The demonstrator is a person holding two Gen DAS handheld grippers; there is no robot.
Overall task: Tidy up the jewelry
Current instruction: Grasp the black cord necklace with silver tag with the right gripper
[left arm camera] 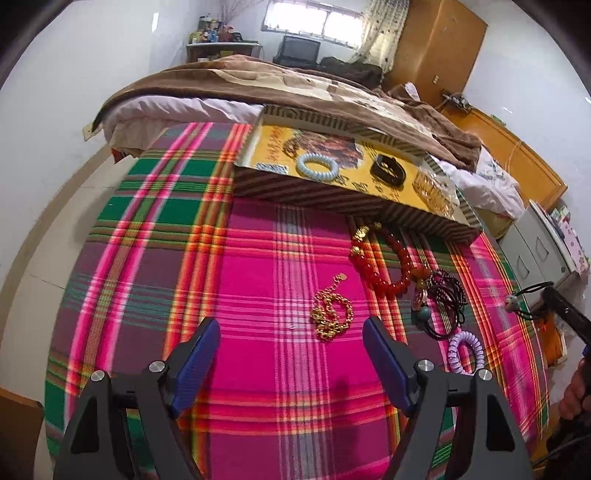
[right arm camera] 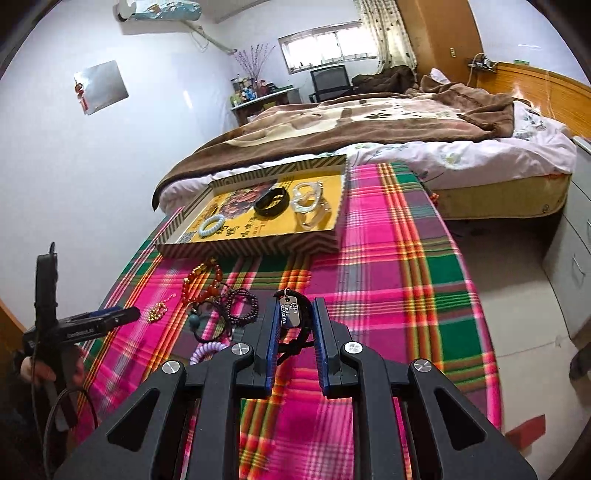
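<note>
Right tool [right arm camera: 295, 325]: fingers closed on the black cord necklace [right arm camera: 291, 314], held above the table [right arm camera: 388, 277]. Left tool [left arm camera: 291, 354]: wide open, empty; gold chain [left arm camera: 330, 314] lies just ahead.

Bright window [left arm camera: 314, 22] daylight; fisheye-warped edges

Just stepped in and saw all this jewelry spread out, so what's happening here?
A person with a gripper in each hand is sorting jewelry into a shallow box on a plaid cloth. The right gripper is shut on a black cord necklace with a metal tag. The left gripper is open above the cloth near a gold chain. A pale blue bracelet and a black band already lie in the box.
</note>
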